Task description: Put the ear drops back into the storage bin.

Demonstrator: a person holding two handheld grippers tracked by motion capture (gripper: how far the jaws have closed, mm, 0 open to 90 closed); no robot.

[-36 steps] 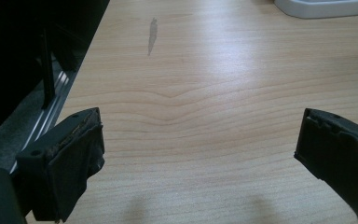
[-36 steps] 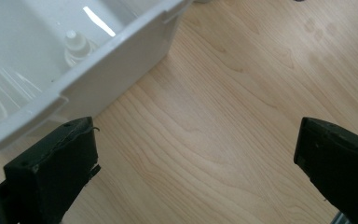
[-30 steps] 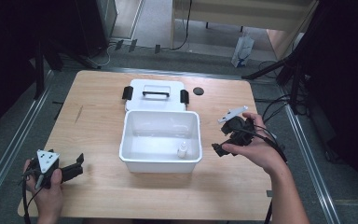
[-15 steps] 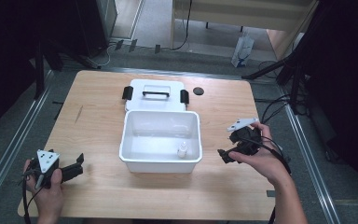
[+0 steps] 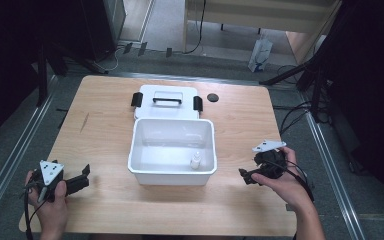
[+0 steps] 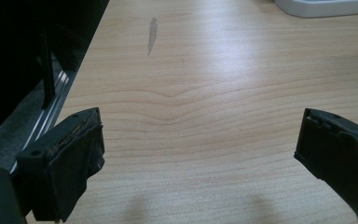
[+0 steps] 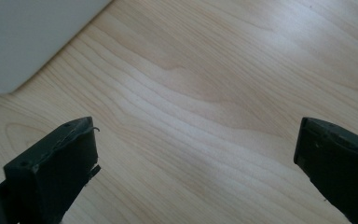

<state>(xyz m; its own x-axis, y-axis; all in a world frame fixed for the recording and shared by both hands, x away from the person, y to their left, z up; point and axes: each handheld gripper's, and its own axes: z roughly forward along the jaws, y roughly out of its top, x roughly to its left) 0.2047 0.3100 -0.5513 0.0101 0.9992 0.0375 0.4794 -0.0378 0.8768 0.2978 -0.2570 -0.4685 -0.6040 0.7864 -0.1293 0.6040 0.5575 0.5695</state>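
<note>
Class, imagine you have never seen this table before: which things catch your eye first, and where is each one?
The open white plastic box at the middle of the pale wooden table draws the eye first, with a small white bottle standing in its near right corner. Just behind it lies the white lid with a black handle and black clips. At the near edge, the left claw and the right claw are each hand-held, open and empty.
</note>
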